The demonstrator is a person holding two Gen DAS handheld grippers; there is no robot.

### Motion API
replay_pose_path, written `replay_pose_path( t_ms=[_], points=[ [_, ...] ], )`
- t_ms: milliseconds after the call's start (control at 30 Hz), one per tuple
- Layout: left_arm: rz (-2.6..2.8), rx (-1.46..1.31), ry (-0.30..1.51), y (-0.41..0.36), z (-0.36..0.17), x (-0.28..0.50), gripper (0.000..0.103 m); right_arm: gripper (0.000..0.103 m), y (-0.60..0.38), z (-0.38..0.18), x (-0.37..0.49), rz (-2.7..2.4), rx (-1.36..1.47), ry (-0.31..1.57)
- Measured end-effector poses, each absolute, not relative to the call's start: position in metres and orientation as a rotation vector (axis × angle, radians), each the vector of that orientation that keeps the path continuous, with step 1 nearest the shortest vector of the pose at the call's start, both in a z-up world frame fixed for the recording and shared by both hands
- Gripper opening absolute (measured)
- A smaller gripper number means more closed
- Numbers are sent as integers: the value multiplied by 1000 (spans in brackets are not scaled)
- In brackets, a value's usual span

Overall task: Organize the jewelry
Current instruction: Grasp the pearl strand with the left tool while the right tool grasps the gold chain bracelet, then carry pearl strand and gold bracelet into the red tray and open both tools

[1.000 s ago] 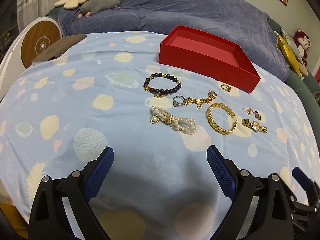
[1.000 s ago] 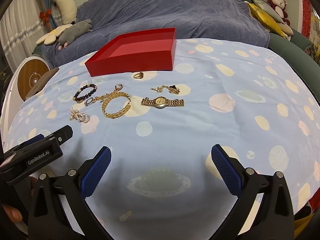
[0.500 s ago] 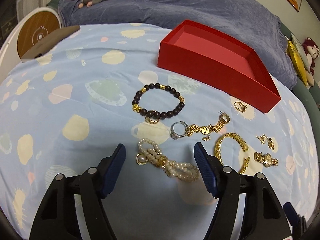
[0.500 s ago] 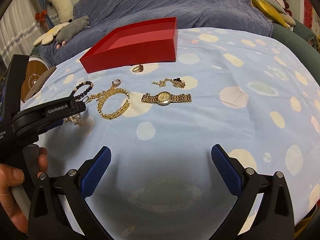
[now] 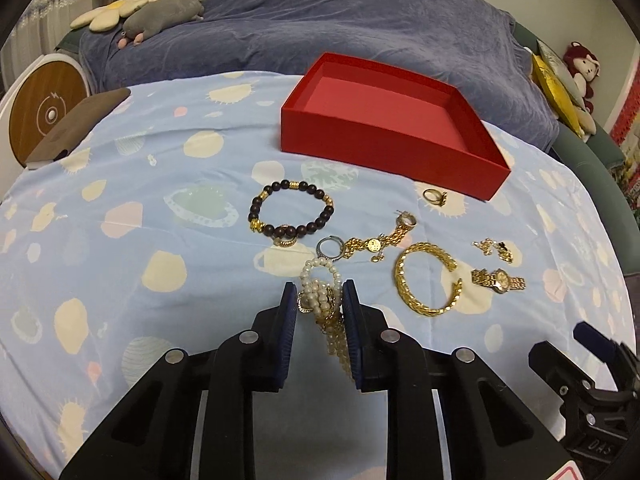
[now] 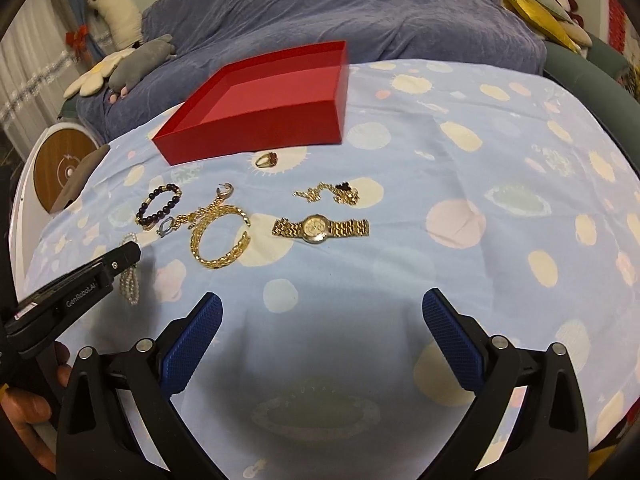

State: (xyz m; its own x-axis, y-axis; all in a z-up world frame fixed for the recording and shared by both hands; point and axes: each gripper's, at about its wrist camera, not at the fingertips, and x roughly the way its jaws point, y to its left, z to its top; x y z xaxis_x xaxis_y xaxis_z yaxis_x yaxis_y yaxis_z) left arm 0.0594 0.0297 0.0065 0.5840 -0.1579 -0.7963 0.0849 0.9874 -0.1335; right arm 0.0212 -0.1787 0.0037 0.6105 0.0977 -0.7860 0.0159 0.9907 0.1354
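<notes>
L gripper [image 5: 318, 300] down over the pearl bracelet [image 5: 322, 296] — jaws closing, blue pads on both sides of the bunched pearls, strands squeezed between them and hanging loose below the tips. In the R wrist view the pearls [image 6: 130, 280] dangle under the L gripper's black finger, at the left edge of the cloth.

R gripper [image 6: 322, 320] held above bare blue spotted bedsheet [image 6: 460, 160], jaws spread wide, nothing between them.

Red box [image 5: 384, 120] sits at the far side of the sheet, open top, interior bare as far as visible.

Rest of jewelry lies on the sheet between box and grippers:
- dark bead bracelet [image 5: 290, 214] w/ gold spacers, nearest the box on the left
- silver ring [image 5: 330, 248] just beside the pearls, touching a gold chain w/ coin charm [image 5: 376, 244]
- gold open bangle [image 5: 426, 278] to the right of those
- gold watch [image 6: 320, 228], flat, face up
- small gold chain w/ dark bits [image 6: 328, 194] just beyond the watch
- gold ring w/ stone [image 5: 435, 196] close to the box's front wall — not touching it.
</notes>
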Motion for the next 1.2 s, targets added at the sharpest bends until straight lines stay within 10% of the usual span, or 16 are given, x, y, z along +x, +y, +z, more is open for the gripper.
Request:
replay_pose_path(
  t_ms=[800, 967, 1200],
  points=[
    [-197, -109, 942, 60, 15, 106, 15, 87, -96, -39, 104, 332, -138, 980],
    [-171, -140, 967, 67, 3, 109, 47, 67, -95, -37, 101, 321, -141, 968],
    [-156, -222, 958, 64, -6, 138, 52, 54, -97, -35, 98, 304, -116, 965]
  ],
)
